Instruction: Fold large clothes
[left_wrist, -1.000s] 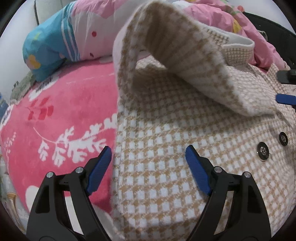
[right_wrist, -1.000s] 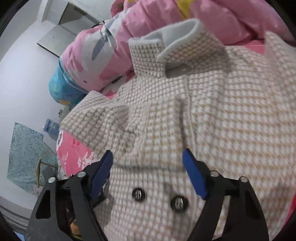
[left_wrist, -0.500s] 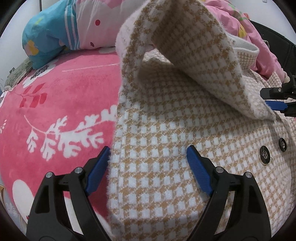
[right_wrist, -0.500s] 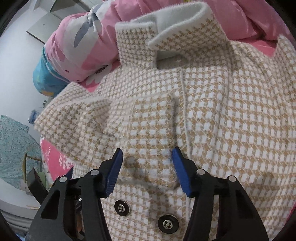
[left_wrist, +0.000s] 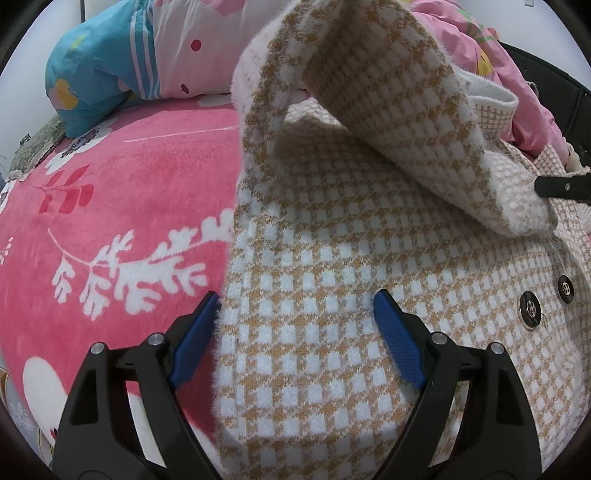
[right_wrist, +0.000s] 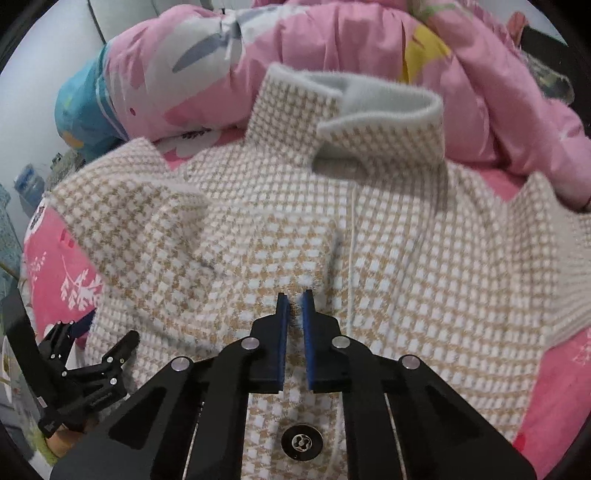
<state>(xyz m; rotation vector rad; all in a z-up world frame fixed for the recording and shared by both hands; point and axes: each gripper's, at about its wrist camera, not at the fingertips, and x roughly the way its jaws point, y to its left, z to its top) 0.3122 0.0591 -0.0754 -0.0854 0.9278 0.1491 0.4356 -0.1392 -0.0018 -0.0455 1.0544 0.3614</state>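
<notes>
Garment: a tan-and-white checked coat (right_wrist: 388, 258) lay spread on a pink bed blanket (left_wrist: 110, 206).
Right gripper (right_wrist: 294, 301): fingers had just clenched on the sleeve (left_wrist: 388, 122), folded across the coat's front.
Left gripper (left_wrist: 295, 314): fingers released, straddling the coat's edge.
Risk: the thick, fuzzy fabric could probably slip from that narrow pinch, undoing the fold.
</notes>
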